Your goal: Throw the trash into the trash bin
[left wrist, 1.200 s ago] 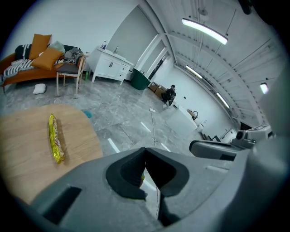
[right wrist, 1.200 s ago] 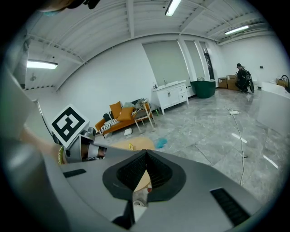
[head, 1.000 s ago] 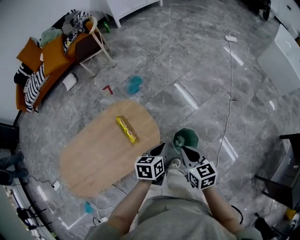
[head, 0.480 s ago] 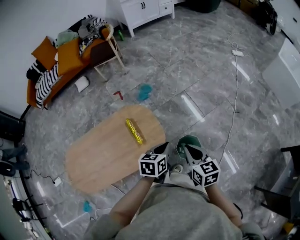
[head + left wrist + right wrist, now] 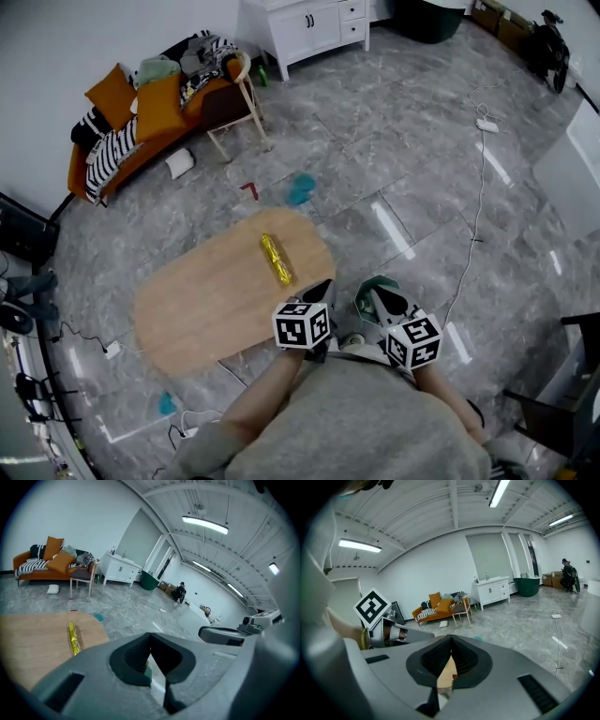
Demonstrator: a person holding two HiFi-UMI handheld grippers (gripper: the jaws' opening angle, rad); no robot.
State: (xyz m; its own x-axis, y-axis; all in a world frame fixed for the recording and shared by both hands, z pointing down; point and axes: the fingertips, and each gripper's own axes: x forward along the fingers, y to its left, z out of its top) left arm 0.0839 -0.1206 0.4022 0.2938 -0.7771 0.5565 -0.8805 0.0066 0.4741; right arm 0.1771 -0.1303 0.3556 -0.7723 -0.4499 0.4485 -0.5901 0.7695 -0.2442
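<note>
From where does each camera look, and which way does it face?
Head view: on the person's head, looking steeply down at the wooden table, gold wrapper and green bin; forearms, left tongs and right tongs show.
Left gripper view: on the left tongs, facing the table and orange sofa; its shut jaws and the right tongs show.
Right gripper view: on the right tongs, facing the sofa; its shut jaws and the left tongs show.
Both gripper views share the sofa and white cabinet.
</note>
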